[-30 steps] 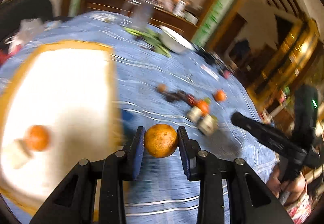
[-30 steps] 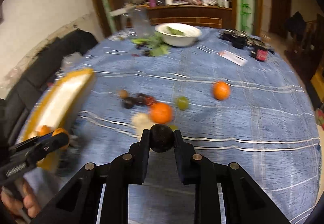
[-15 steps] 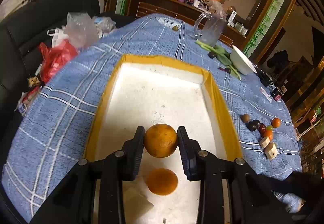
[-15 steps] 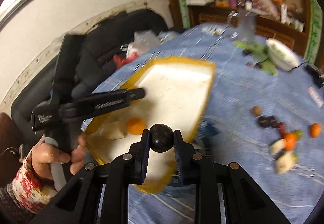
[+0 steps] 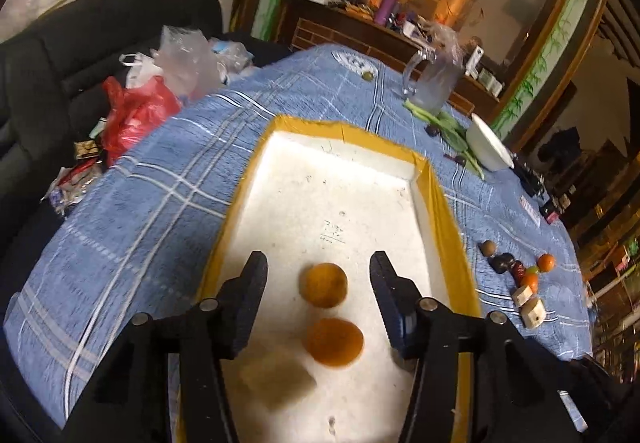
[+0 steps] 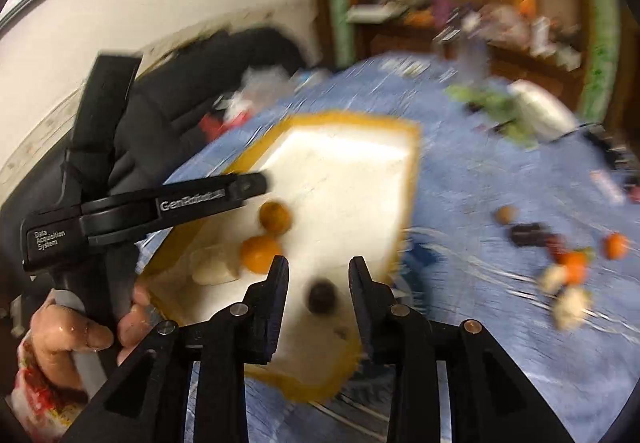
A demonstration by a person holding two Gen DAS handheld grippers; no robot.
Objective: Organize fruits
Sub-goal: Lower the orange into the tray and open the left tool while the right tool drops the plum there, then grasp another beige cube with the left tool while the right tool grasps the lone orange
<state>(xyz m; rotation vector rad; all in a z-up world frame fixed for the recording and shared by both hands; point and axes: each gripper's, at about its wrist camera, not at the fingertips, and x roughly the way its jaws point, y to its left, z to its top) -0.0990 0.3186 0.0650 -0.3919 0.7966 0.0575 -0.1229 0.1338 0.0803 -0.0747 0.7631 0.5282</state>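
Nearest the left wrist camera, the left gripper point(image 5: 318, 289) is standing with its jaws spread wide, gripping nothing, above the white tray point(image 5: 440, 203) with the yellow rim. Between the two fingers, apart from both, a dull orange fruit point(image 5: 323, 285) is lying on the tray floor; a second, brighter orange fruit point(image 5: 334, 341) is sitting just in front of it, and a pale blurred block point(image 5: 280, 377) is lying beside that one, toward the near corner.

In the right wrist view the right gripper point(image 6: 319, 289) is likewise standing spread, and a small dark round fruit point(image 6: 321, 297) is showing between its fingers without touching either, over the near end of the tray; motion blur is hiding whether it is resting there. The left tool's arm is reading "GenRobot" and its body "Data Acquisition System", with a bare hand point(image 6: 76, 327) wrapping the handle.

Farther right, on the blue checked tablecloth point(image 5: 160, 203), a cluster of loose fruit point(image 5: 516, 269) is lying well apart from the tray: about six small pieces, two of them orange, plus two pale cubes point(image 5: 530, 307).

At the far end, one white bowl point(image 5: 488, 149), some green leaves point(image 5: 448, 123) and one clear jug point(image 5: 434, 81) are standing; one red bag point(image 5: 134, 111) is lying off the table's left edge.
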